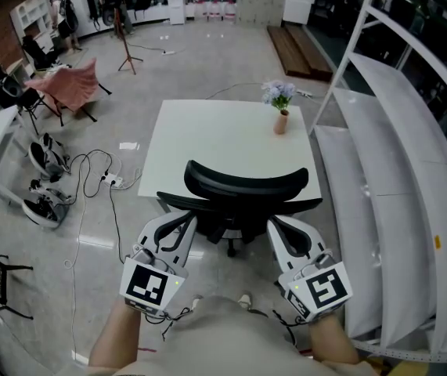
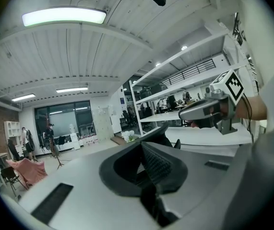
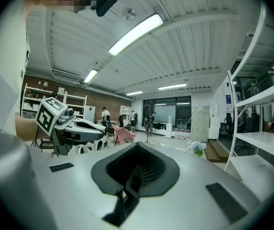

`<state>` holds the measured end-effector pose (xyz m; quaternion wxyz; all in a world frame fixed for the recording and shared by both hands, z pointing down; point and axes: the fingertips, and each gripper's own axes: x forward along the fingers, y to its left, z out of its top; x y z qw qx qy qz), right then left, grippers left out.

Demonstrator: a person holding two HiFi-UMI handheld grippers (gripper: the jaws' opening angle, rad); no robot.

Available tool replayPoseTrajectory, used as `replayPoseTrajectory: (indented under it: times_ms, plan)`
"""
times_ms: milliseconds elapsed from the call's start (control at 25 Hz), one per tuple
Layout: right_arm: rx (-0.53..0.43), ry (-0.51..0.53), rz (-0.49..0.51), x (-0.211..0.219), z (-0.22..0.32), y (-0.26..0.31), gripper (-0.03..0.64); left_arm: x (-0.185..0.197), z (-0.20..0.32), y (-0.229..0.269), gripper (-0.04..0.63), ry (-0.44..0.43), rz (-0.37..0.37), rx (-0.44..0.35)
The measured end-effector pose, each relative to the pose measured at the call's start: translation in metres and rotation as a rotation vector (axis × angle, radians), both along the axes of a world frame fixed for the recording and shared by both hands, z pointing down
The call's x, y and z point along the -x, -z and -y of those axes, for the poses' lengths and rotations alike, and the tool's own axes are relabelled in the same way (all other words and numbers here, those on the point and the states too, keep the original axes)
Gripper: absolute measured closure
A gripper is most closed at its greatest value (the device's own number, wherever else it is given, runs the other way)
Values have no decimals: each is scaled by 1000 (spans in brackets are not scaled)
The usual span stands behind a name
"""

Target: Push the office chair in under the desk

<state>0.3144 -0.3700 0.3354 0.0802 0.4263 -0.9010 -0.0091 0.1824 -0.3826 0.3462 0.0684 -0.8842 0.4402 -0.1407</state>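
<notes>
Both tools were fully closed with nothing gripped. In the left gripper view the left tool [image 1: 182,224] had its pads pressed together with no gap and no object between them. The right gripper view showed the same for the right tool [image 1: 279,227].

Both were held roughly level, side by side, pointing at the office chair [image 1: 246,180]. The chair stood straight ahead of them with its backrest facing me and spanning the gap between the two tips. The left tip sat at the left end of the black bar under the backrest and the right tip at the right end. From the head view I couldn't tell whether either tip was touching the chair or only just beside it.

The table [image 1: 207,131] was just beyond the chair. The backrest overlapped its near edge, but the chair's base was on my side of that edge, so the chair was not yet in under it.

A small vase of flowers [image 1: 280,117] stood on the table's far right, well ahead of the right tool. White shelving [image 1: 395,178] ran along just outboard of the right tool. Cables [image 1: 98,180] lay on the floor ahead of the left tool, out to its left.
</notes>
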Motion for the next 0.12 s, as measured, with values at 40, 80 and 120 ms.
replayPoseTrajectory:
  times_ms: [40, 80, 120]
  plan:
    - [-1, 0, -1, 0, 0, 0, 611, 0, 0, 1, 588, 0, -1, -1]
    - [-2, 0, -2, 0, 0, 1, 611, 0, 0, 2, 588, 1, -1, -2]
    - [-3, 0, -3, 0, -1, 1, 611, 1, 0, 2, 588, 1, -1, -3]
